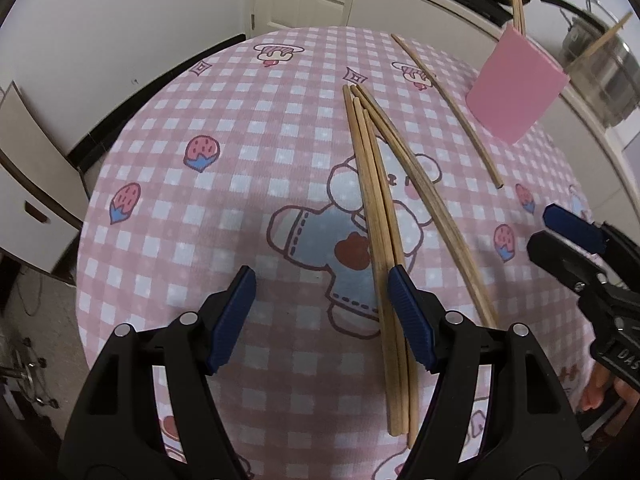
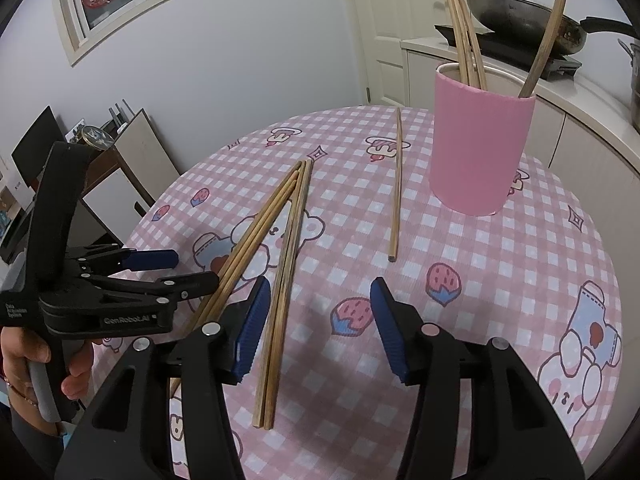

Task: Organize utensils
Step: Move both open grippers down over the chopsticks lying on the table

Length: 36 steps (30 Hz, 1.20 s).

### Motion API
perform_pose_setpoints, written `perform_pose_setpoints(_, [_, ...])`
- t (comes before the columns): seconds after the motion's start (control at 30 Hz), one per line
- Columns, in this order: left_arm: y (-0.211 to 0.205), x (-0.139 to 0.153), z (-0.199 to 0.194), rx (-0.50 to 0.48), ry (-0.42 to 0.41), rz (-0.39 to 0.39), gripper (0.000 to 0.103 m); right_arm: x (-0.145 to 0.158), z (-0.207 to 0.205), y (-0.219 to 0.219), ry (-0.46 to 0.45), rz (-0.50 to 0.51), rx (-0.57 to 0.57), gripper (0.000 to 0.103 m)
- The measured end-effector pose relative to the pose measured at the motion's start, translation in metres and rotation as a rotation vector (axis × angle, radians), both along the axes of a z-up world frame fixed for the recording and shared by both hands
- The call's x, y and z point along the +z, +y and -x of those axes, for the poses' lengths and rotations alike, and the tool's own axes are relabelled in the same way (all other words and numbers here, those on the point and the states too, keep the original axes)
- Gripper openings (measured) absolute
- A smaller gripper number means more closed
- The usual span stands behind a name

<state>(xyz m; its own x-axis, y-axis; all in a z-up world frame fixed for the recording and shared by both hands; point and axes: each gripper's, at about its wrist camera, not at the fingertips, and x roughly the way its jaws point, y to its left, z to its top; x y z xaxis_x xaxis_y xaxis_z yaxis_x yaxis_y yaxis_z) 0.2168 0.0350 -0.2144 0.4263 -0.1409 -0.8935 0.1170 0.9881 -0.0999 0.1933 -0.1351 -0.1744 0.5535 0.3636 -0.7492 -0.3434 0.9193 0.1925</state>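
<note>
**A:** While both views are up, what does the tall pink cylindrical holder on the pink checked tablecloth contain?

**B:** Several long wooden chopsticks lean out of it, one of them bowed.

**A:** Any writing?

**B:** "GenRobot.AI" on the left gripper body, seen from the right wrist; a smaller label beside it is too small to read.

**A:** And near the holder?

**B:** A single wooden chopstick lies just beside it, toward the table's middle. Farther from the holder lies a fanned bundle of wooden chopsticks, tips meeting at the far end. Behind the holder, a dark wok sits on a white counter.

**A:** The claws?

**B:** The left gripper stands wide apart, one blue pad right beside the bundle, nothing clamped. The right gripper is also apart, with two sticks passing its left pad; nothing gripped. A hand holds the left tool's handle.
</note>
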Motion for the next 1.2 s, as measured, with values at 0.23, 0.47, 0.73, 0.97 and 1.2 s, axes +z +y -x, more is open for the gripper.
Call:
perform_pose_setpoints(0.23, [0.001, 0.0, -0.001, 0.0, -0.008, -0.003, 0.07, -0.001, 0.001, -0.005, 0.001, -0.001, -0.007, 0.05])
perform_pose_setpoints(0.47, [0.001, 0.0, 0.0, 0.008, -0.01, -0.037, 0.075, -0.002, 0.002, -0.007, 0.004, -0.004, -0.009, 0.05])
perform_pose_setpoints(0.73, [-0.004, -0.001, -0.007, 0.021, -0.016, -0.059, 0.076, -0.006, 0.002, -0.004, 0.008, 0.008, 0.0, 0.051])
perform_pose_setpoints(0.97, [0.001, -0.001, -0.007, 0.018, -0.02, -0.052, 0.076, -0.01, -0.001, 0.007, 0.012, 0.052, 0.022, 0.051])
perform_pose_setpoints(1.2, [0.013, 0.0, -0.004, 0.041, -0.025, -0.062, 0.076, -0.021, -0.009, 0.021, 0.018, 0.138, 0.027, 0.051])
